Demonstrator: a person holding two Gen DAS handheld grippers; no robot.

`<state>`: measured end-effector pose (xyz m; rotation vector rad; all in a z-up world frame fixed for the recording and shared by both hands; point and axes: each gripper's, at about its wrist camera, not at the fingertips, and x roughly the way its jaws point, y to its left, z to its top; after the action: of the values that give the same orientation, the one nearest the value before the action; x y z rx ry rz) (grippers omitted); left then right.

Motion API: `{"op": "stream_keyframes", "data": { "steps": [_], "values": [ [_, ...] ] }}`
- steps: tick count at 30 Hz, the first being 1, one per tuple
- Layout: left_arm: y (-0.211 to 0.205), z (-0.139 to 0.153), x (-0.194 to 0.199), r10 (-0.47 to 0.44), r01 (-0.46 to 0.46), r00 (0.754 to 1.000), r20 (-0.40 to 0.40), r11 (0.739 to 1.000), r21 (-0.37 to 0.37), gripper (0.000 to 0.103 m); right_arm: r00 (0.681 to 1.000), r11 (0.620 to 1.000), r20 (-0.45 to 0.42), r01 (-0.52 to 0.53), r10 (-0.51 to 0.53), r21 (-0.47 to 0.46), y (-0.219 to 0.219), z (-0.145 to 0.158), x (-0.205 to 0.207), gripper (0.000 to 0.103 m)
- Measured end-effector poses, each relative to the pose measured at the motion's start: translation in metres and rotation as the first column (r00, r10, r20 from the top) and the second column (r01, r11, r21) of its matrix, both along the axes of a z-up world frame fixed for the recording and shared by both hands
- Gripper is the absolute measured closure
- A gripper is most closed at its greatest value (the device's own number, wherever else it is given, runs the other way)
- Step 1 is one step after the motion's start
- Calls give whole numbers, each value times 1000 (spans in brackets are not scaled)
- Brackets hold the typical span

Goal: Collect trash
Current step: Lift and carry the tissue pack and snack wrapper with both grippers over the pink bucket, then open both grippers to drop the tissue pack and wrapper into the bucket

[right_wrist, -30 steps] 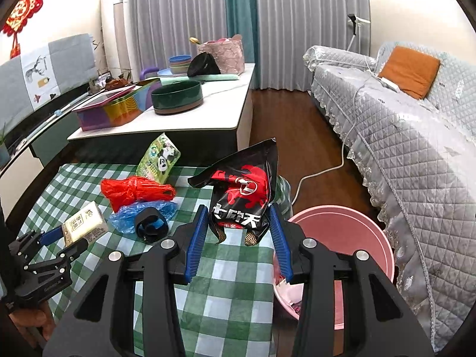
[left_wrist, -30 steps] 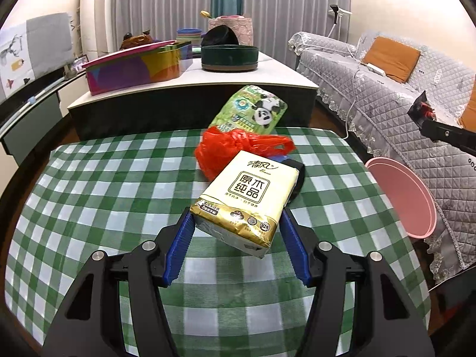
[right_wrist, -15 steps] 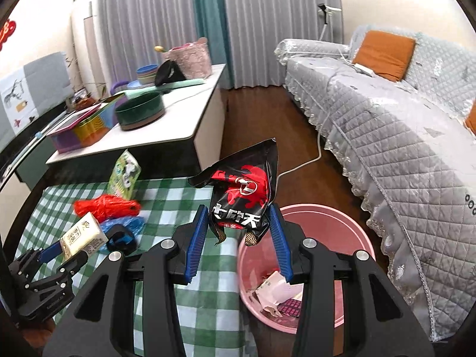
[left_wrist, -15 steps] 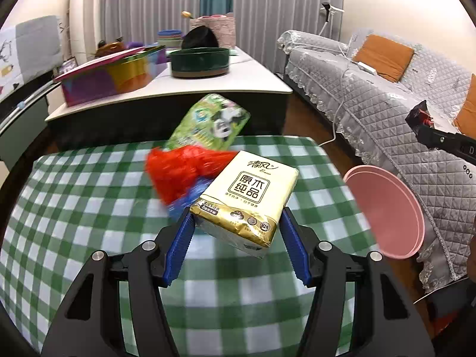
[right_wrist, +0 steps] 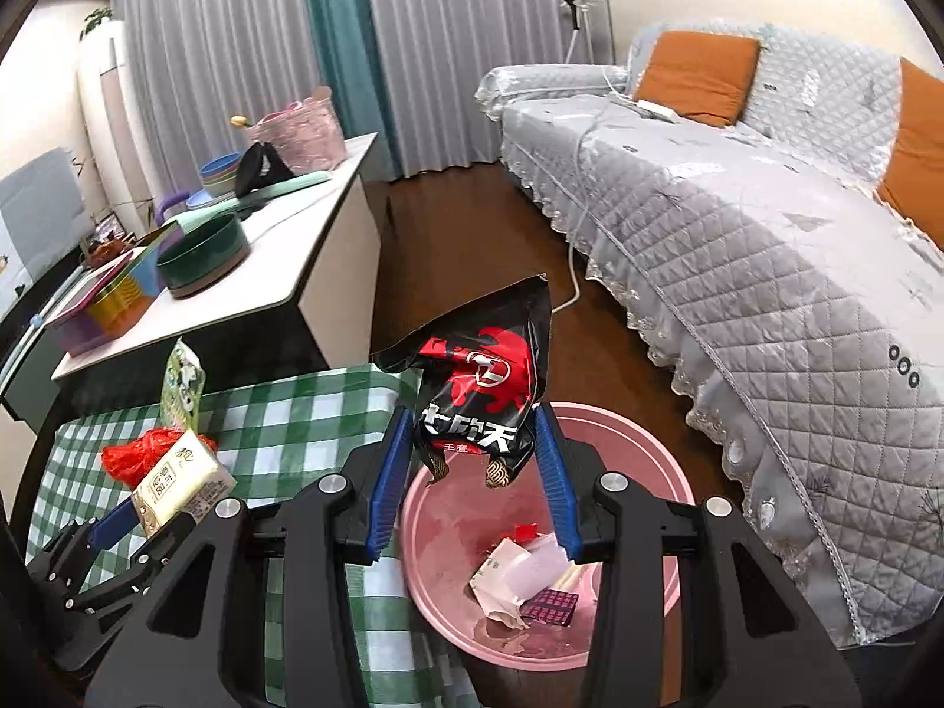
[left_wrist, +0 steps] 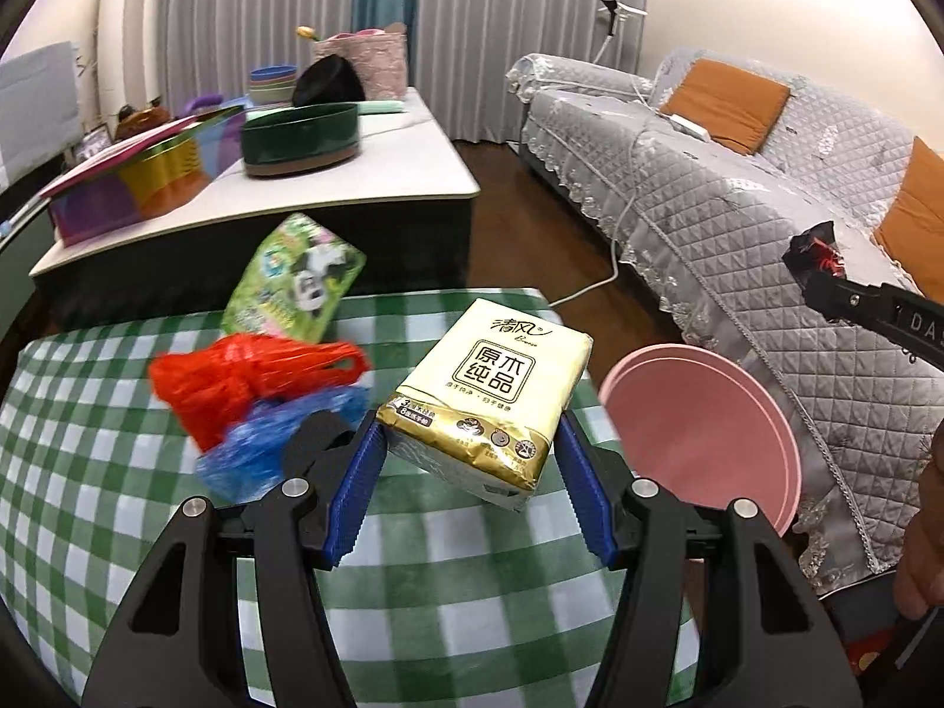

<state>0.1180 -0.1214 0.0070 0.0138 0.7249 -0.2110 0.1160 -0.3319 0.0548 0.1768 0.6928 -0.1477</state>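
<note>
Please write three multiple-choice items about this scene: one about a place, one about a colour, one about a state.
1. Where is the red plastic bag?
A. in the bin
B. on the checked tablecloth
C. on the sofa

2. What colour is the trash bin?
A. pink
B. green
C. white

3. What does the right claw hold?
A. nothing
B. a tissue pack
C. a black and red snack bag

Answers:
1 B: it lies on the green checks.
2 A: its rim and wall are pink.
3 C: the pads pinch the snack bag above the bin.
</note>
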Motion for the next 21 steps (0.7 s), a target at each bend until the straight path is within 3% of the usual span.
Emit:
{"op": "stream_keyframes", "data": {
  "steps": [21],
  "values": [
    [-84, -5, 22, -151, 151, 989, -9, 989, -2, 45, 994, 996, -56, 89, -90, -20, -51, -22, -9, 60]
  ]
}}
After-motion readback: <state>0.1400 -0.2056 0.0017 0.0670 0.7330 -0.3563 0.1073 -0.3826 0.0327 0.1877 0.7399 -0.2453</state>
